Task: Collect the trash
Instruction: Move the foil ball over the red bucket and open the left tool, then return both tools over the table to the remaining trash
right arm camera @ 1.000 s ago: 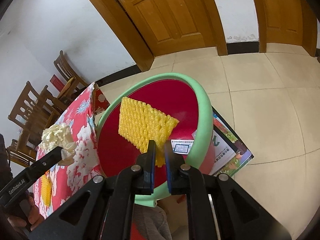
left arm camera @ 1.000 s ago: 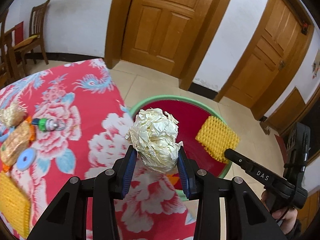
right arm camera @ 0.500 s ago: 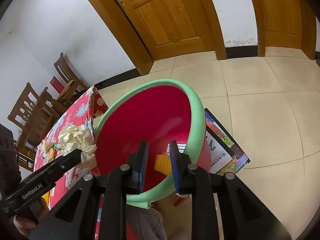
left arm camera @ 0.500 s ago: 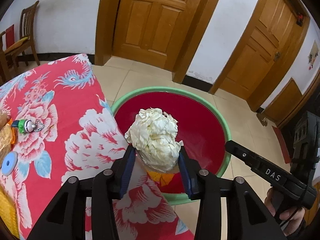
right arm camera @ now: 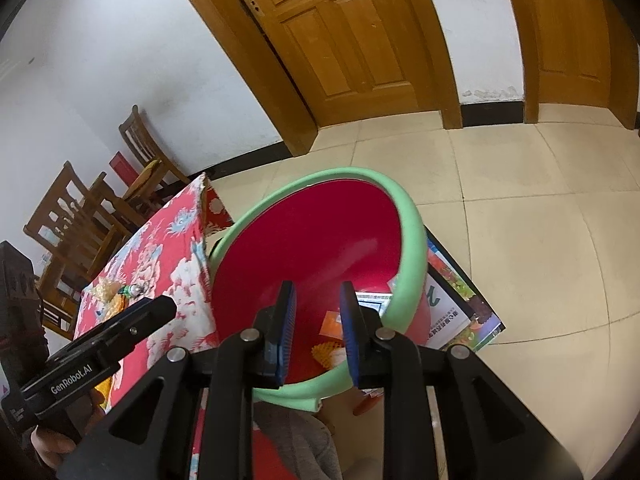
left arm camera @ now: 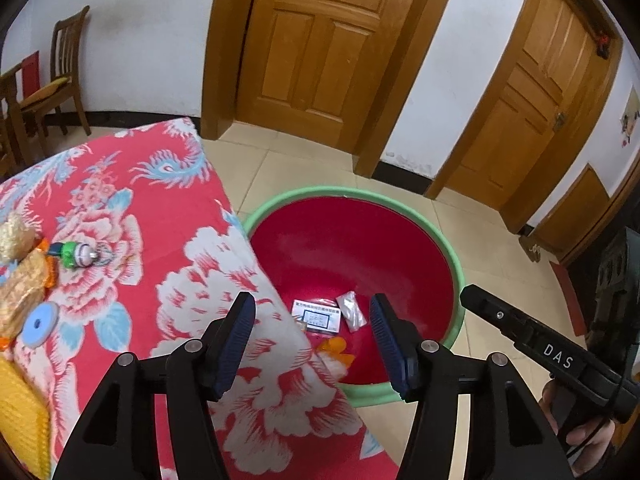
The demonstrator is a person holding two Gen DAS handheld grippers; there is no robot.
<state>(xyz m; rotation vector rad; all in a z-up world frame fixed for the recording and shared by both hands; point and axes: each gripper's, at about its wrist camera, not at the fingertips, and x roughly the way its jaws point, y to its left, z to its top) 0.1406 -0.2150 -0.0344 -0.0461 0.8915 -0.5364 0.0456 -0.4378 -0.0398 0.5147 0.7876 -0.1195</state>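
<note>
The left gripper (left arm camera: 312, 320) hangs with jaws spread wide and empty over the near rim of the red basin (left arm camera: 456, 264). Inside the basin lie a printed card (left arm camera: 316, 315) and clear wrapper (left arm camera: 351, 311). The right gripper (right arm camera: 316, 324), parted and empty, hovers above the basin too.
</note>
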